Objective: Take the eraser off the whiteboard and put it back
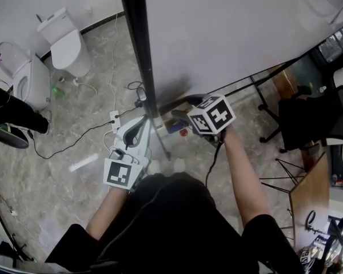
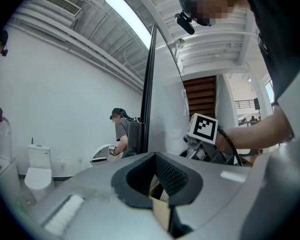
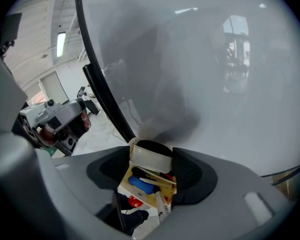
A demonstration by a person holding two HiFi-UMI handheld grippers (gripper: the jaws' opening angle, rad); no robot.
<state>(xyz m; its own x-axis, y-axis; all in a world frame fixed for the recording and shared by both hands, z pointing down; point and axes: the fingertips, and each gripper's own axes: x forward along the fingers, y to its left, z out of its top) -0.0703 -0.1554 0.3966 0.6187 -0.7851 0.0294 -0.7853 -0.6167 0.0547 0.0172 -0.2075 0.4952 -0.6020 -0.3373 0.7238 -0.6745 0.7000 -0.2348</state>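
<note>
The eraser (image 3: 151, 159), white with a black top, sits between the pads of my right gripper (image 3: 150, 153), which is shut on it. Under it lies a yellowish tray (image 3: 124, 181) with a blue marker (image 3: 140, 182), a red cap and other pens. The head view shows the right gripper (image 1: 182, 119) at the lower edge of the whiteboard (image 1: 234, 33), beside its black post (image 1: 138, 50). My left gripper (image 1: 140, 127) hangs lower, to the left of the post, and is held level. Its pads (image 2: 177, 176) meet at the tips with nothing between them.
Two white toilets (image 1: 66, 39) (image 1: 28, 81) stand at the back left. Cables (image 1: 74, 138) and a power strip (image 1: 114, 119) lie on the marble floor. A black office chair (image 1: 314, 121) and a wooden desk (image 1: 311, 193) are on the right. Another person (image 2: 121, 129) stands further off.
</note>
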